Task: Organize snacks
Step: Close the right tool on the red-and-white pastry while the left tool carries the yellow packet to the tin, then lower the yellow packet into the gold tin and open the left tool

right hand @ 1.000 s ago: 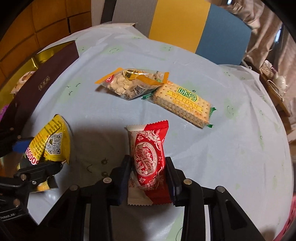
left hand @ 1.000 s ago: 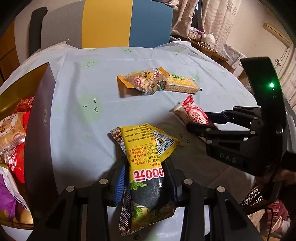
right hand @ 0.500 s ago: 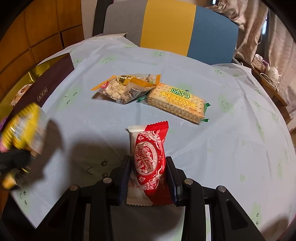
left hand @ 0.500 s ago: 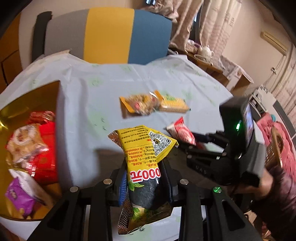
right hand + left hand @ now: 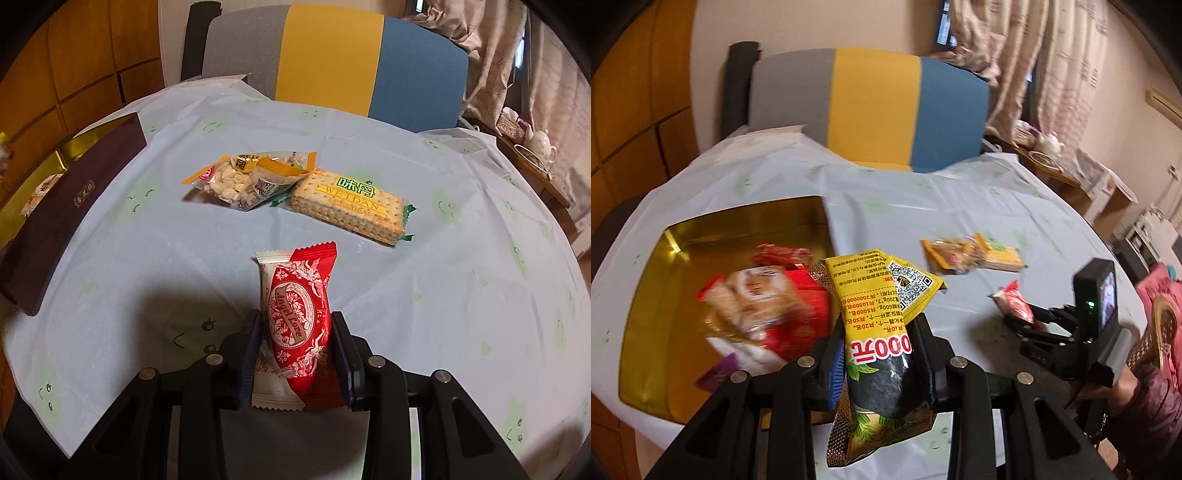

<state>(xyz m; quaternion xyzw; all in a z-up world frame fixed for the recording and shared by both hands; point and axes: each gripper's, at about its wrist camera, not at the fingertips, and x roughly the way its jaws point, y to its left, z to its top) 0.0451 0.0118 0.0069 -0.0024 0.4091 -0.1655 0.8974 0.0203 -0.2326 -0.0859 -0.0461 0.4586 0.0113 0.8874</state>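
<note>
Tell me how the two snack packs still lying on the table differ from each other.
The clear bag of round snacks is puffy and crumpled with orange ends; the cracker pack is a flat rectangular stack with green ends. The bag shows loose pale pieces; the cracker pack shows neat square crackers under a yellow label. The bag lies left of the pack. Both rest on the tablecloth, touching, and neither is gripped.
</note>
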